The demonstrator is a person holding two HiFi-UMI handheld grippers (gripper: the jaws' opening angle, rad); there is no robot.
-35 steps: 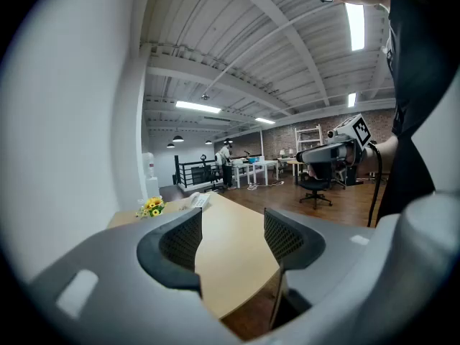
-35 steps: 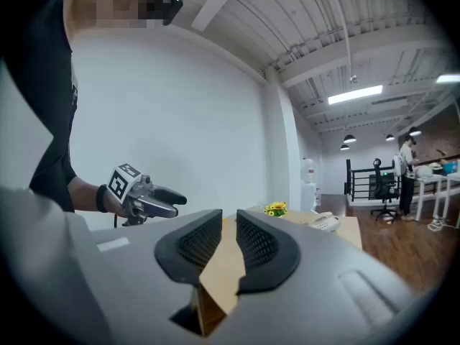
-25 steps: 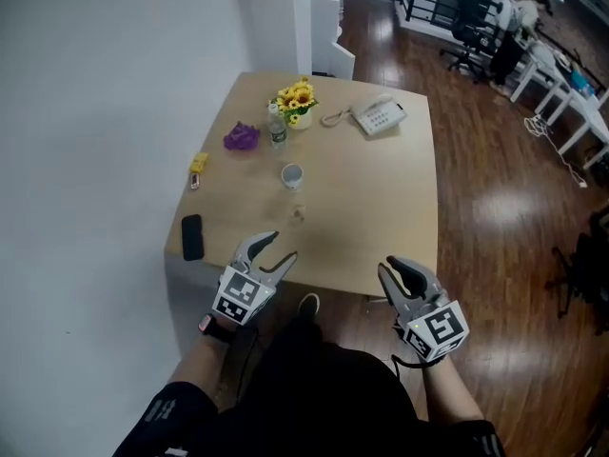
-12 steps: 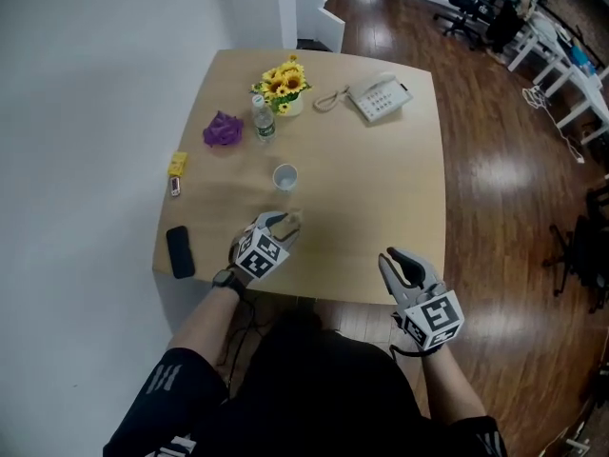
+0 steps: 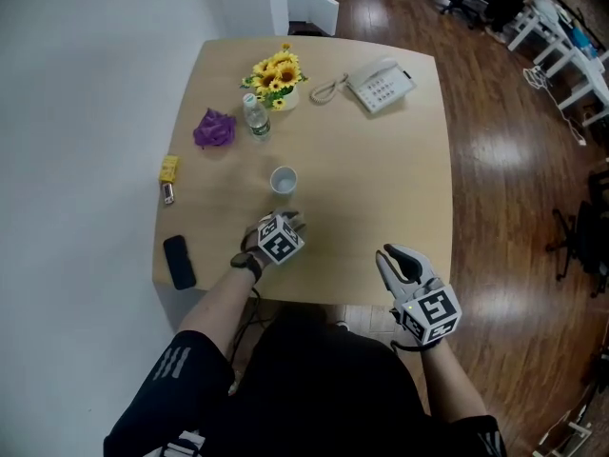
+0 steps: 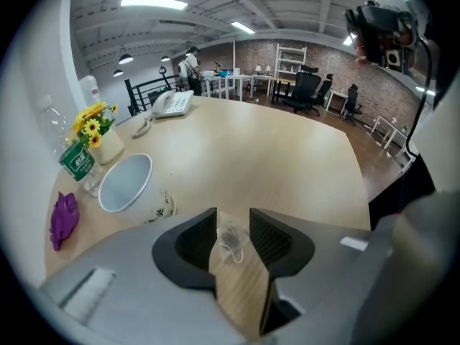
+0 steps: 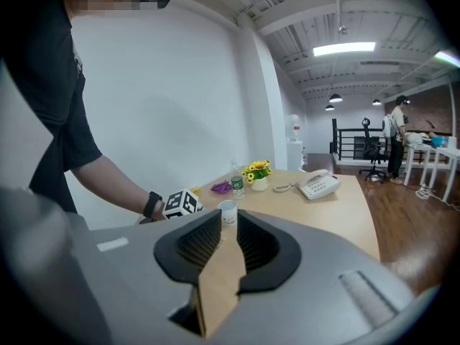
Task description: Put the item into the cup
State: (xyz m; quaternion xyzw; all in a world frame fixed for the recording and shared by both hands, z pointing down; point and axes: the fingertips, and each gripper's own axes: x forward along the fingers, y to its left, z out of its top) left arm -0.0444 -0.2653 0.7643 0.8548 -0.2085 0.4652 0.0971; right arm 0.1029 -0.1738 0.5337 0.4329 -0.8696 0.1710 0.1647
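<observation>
A white cup [image 5: 283,180] stands upright and empty near the middle of the wooden table [image 5: 381,188]; it also shows in the left gripper view [image 6: 126,185]. A small tea bag [image 6: 231,237] with a string lies on the table just before the cup. My left gripper [image 5: 288,219] is down over it, and its jaws are closing with the bag between them [image 6: 233,225]; a sliver of gap still shows. The head view hides the bag under that gripper. My right gripper [image 5: 398,256] hovers off the table's near edge, narrowly open and empty, pointing at the cup [image 7: 228,211].
A black phone [image 5: 177,262] lies at the near left corner, and a yellow item [image 5: 168,168] sits on the left edge. A purple cloth [image 5: 214,129], a water bottle [image 5: 255,117], a pot of sunflowers [image 5: 274,70] and a desk telephone [image 5: 381,86] stand at the back.
My left gripper has moved forward from the table's near edge onto the tea bag, and its jaws have narrowed around it. The right gripper has stayed in place.
</observation>
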